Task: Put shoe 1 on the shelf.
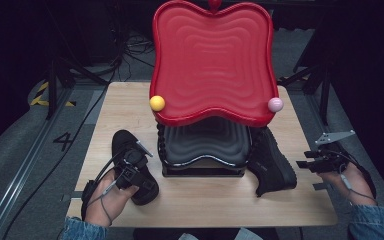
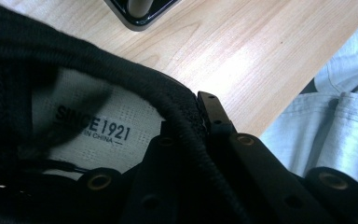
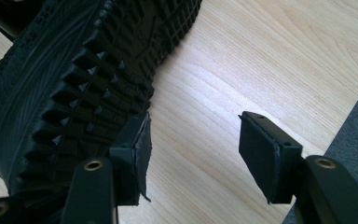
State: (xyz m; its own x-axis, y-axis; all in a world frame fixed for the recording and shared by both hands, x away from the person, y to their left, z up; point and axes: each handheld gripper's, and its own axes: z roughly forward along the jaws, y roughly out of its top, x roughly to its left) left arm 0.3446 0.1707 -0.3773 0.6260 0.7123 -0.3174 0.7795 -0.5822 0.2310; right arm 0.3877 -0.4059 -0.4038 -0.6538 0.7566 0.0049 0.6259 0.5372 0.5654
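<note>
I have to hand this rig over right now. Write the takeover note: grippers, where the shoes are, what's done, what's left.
Left gripper: jaws shut on the collar of the left shoe, which sits upright on the table left of the rack.
Right gripper: jaws open, nothing between them, beside the right shoe, which lies on its side with the sole showing, right of the rack.
Rack: red shelf on top, black shelf below; no shoe on either that I can see.
Done: left shoe gripped.
Left, as it looks: probably place that shoe on the rack, then grip and place the right shoe.
</note>
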